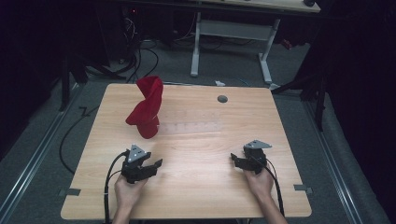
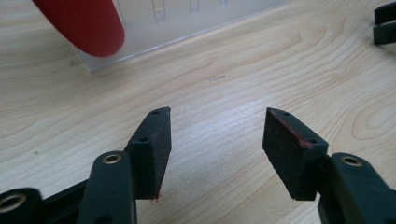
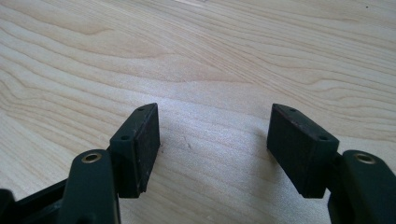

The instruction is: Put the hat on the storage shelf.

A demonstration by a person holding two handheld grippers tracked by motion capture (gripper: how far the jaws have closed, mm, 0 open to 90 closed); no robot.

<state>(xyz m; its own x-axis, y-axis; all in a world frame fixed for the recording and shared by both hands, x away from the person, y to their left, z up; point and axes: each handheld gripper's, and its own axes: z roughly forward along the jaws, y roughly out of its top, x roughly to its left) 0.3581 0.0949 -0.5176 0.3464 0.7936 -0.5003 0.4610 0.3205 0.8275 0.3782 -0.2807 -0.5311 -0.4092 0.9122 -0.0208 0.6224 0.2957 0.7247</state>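
A red cloth [image 1: 145, 109] stands twisted upright at the back left of the wooden table [image 1: 201, 186], its lower end on a clear plastic rack [image 1: 191, 126]. My left gripper [image 1: 156, 167] lies near the front left, a little in front of the cloth, open with nothing between its pads. In the left gripper view the red cloth [image 2: 81, 23] and the clear rack [image 2: 187, 23] lie ahead of the left gripper [image 2: 217, 121], apart from it. My right gripper [image 1: 235, 161] rests at the front right. In the right gripper view the right gripper [image 3: 215, 116] is open over bare wood.
A small grey round disc [image 1: 222, 99] sits in the tabletop near the back edge. Beyond the table stands a desk on white legs [image 1: 196, 46], with cables [image 1: 140, 56] on the floor. The right gripper's jaws [image 2: 385, 28] show at the top right of the left gripper view.
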